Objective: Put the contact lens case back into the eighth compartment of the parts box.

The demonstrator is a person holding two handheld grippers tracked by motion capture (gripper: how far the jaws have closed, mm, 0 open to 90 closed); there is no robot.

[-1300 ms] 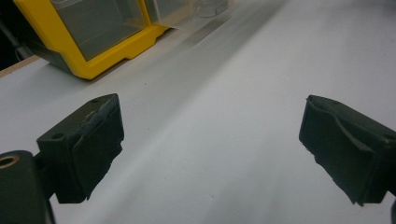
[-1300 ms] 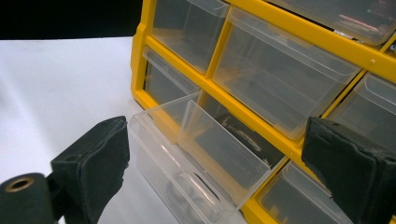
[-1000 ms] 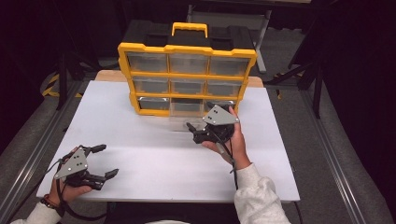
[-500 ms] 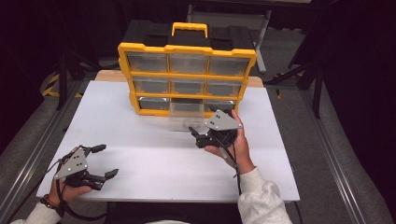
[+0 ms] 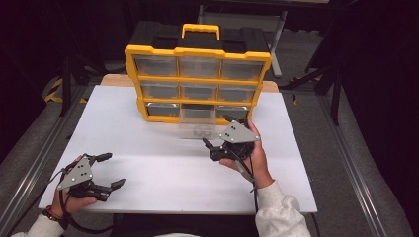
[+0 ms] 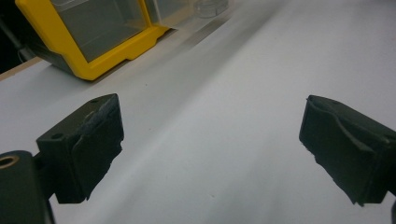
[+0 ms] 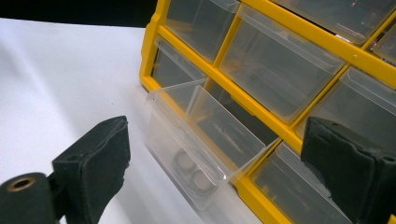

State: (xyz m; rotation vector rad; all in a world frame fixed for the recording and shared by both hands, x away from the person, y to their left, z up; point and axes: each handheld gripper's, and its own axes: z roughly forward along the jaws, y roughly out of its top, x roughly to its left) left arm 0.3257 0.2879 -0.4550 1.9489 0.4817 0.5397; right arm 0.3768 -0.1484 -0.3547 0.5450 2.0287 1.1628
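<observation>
A yellow organizer (image 5: 197, 79) with clear drawers stands at the back of the white table (image 5: 163, 163). Its bottom-middle drawer (image 5: 196, 123) is pulled out, and in the right gripper view this drawer (image 7: 205, 135) holds a few small round parts (image 7: 191, 173). My right gripper (image 5: 218, 133) is open just right of the drawer's front, touching nothing; in its own view the right gripper (image 7: 217, 170) has the drawer between its wide jaws. My left gripper (image 5: 111, 170) rests open and empty near the table's front left corner, and in its own view the left gripper (image 6: 212, 144) looks over bare table.
The organizer's other drawers look closed. Its yellow handle (image 5: 200, 28) sticks up at the back. In the left gripper view the organizer's corner (image 6: 93, 46) is at the upper left. A metal rail (image 5: 34, 163) runs along the table's left side.
My right gripper has drawn slightly back toward the person and to the right. The bottom-middle drawer now stands out from the organizer. The left gripper has not moved.
</observation>
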